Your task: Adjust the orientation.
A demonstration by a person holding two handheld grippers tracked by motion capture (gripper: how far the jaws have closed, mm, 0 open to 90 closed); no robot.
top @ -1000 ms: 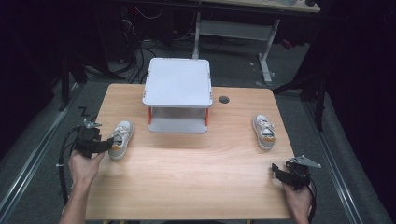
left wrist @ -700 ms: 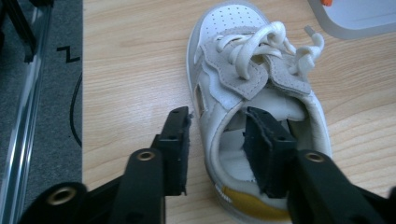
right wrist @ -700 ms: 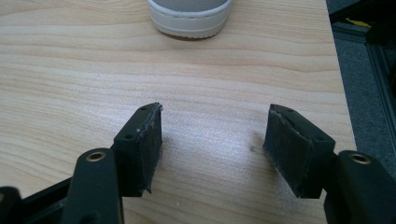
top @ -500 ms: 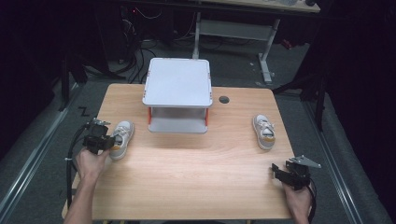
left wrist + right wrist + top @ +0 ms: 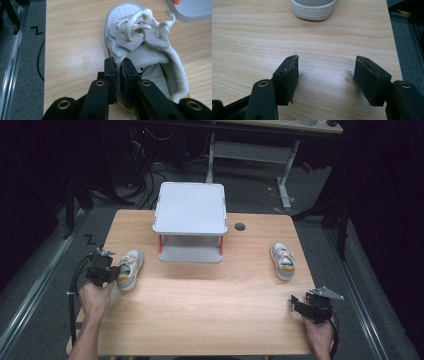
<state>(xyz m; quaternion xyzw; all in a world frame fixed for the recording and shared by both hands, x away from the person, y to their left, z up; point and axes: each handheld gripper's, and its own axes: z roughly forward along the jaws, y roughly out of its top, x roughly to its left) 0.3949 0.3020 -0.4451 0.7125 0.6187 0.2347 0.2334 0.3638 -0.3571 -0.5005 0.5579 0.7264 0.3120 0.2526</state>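
Left gripper (image 5: 117, 65) is pinching, jaws just closing, the soft collar wall of the white sneaker (image 5: 140, 50) lying at the table's (image 5: 200, 300) left edge, likely light and floppy, so gripping nearer the stiffer heel is looking safer; right gripper (image 5: 325, 75) is idling open.

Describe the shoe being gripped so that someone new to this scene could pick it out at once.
Start at the grey two-tier shelf at the back middle of the wooden table. One white shoe lies on each side of it; take the left shoe, near the table's left edge. Unlike the right shoe, which lies free, its collar is pinched by the left gripper, whose jaws have just closed.
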